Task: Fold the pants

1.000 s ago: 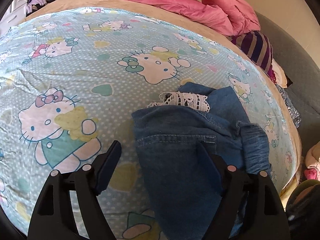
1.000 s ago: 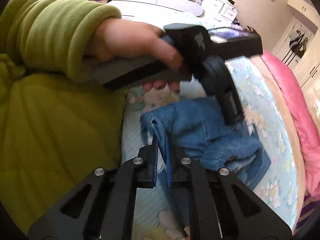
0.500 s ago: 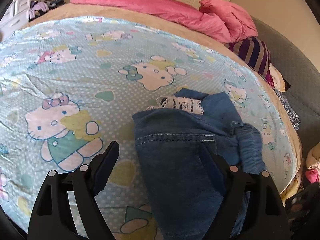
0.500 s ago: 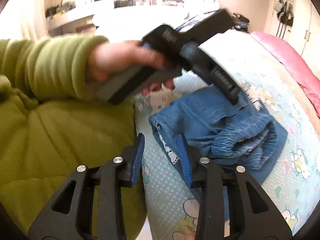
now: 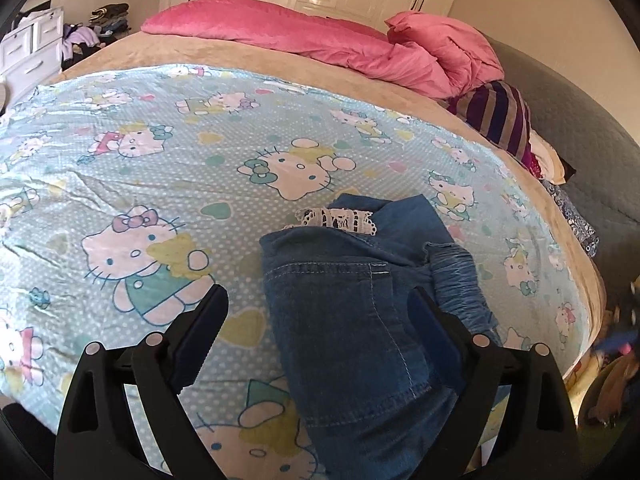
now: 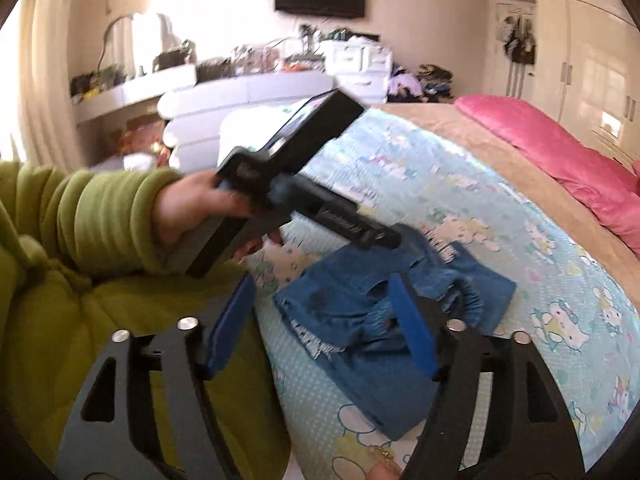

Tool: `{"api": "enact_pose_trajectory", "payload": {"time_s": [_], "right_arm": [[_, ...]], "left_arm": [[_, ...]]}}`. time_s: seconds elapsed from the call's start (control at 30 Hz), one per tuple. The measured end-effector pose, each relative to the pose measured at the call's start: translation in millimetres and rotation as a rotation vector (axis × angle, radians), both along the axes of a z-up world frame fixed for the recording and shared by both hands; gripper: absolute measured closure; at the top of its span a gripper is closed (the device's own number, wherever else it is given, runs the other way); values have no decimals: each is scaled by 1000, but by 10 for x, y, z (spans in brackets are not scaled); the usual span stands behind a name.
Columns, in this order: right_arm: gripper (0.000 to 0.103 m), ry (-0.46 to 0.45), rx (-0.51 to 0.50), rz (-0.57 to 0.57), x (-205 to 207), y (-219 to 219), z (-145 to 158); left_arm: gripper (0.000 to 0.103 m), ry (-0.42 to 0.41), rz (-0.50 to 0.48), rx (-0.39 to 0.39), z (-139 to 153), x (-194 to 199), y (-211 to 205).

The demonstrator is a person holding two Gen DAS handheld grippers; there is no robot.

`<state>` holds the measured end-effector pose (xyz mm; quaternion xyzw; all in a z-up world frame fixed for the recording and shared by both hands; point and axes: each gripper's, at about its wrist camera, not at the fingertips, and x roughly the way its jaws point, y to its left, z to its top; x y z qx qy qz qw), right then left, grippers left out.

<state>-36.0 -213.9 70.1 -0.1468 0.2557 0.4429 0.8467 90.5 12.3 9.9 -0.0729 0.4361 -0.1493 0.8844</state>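
A: Nearest first: where do the grippers stand?

B: The right gripper has just been opening; its jaws stand apart above the pants, gripping nothing. The left gripper has also just widened and is released; denim shows between its fingers, but the pads do not press on it.

A: And the pants themselves?

B: A compact blue denim bundle on the cartoon-print sheet, near the bed's close edge, by the person's green sleeve. A strip of white lace trim peeks from the far fold.

A: Which step is this?

B: I'd judge a fold has been laid and let go. It looks nearly finished; next would be a last fold or a smoothing, which calls for regripping an edge.

A: Any containers?

B: Only the white drawers far back, shut; clothes lie piled beside them. Beyond the sheet lies a pink duvet.
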Motion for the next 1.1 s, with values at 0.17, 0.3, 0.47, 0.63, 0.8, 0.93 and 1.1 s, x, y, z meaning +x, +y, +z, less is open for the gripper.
{"api": "enact_pose_trajectory", "payload": {"time_s": [0.17, 0.3, 0.47, 0.63, 0.8, 0.93, 1.1], "right_arm": [[23, -17, 45, -81, 82, -139, 60], [19, -9, 86, -163, 183, -259, 96], [17, -4, 121, -250, 300, -365, 117], [13, 4, 142, -328, 405, -456, 106], [12, 31, 133, -389, 532, -523, 23], [12, 65, 123, -440, 623, -563, -67], [12, 127, 106, -489, 765, -603, -215]], "left_arm": [[5, -21, 17, 3, 111, -87, 51], [5, -43, 30, 19, 175, -162, 86], [5, -45, 43, 29, 211, -237, 115], [5, -46, 43, 51, 219, -274, 100], [4, -39, 45, 65, 193, -271, 88], [4, -32, 44, 71, 153, -264, 75], [4, -15, 44, 76, 92, -237, 74]]}}
